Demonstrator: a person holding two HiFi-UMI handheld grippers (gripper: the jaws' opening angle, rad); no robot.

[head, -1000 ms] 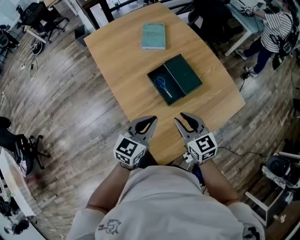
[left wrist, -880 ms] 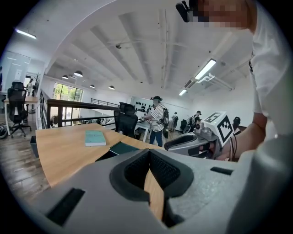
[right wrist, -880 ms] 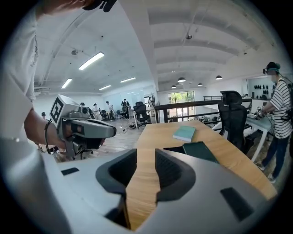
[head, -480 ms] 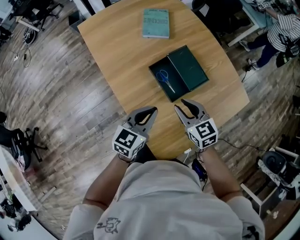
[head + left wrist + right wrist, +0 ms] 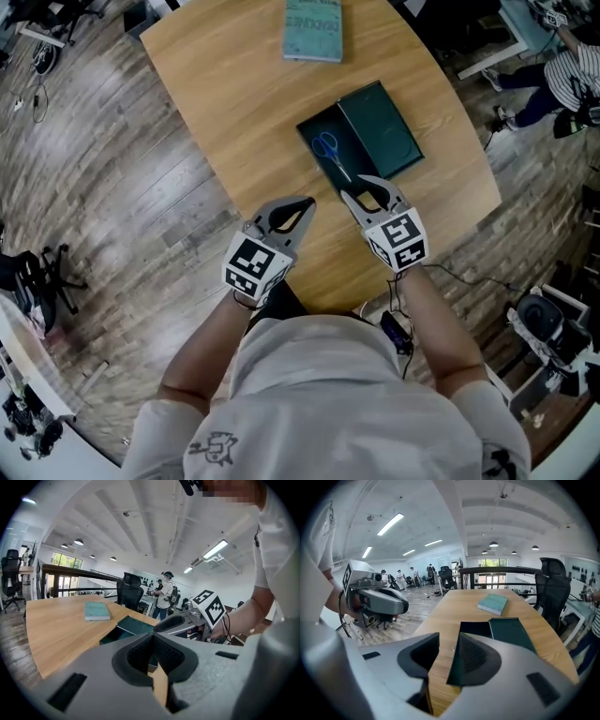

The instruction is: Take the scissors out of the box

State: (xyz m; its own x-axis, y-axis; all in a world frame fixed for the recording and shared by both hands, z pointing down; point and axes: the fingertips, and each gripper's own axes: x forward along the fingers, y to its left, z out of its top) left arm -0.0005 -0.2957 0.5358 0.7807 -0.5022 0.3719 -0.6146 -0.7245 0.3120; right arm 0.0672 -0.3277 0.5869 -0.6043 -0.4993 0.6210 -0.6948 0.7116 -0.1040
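An open dark green box (image 5: pixel 330 161) lies on the wooden table (image 5: pixel 234 84), its lid (image 5: pixel 380 127) folded out to the right. Blue-handled scissors (image 5: pixel 328 150) lie in the tray. My right gripper (image 5: pixel 364 190) hovers at the box's near edge; its jaws are opening, with nothing between them. In the right gripper view the tray (image 5: pixel 473 629) and lid (image 5: pixel 511 632) show past the fingers, and the scissors are hidden. My left gripper (image 5: pixel 298 208) is shut and empty, over bare table to the left of the box.
A teal book (image 5: pixel 313 19) lies at the far end of the table. The table's near edge runs just under my hands. A person in a striped shirt (image 5: pixel 574 66) stands at the right, and a black office chair (image 5: pixel 553 588) is beside the table.
Both grippers have moved forward and down towards the box. The right gripper's jaws have spread a little wider. The box, scissors and book have not moved on the table.
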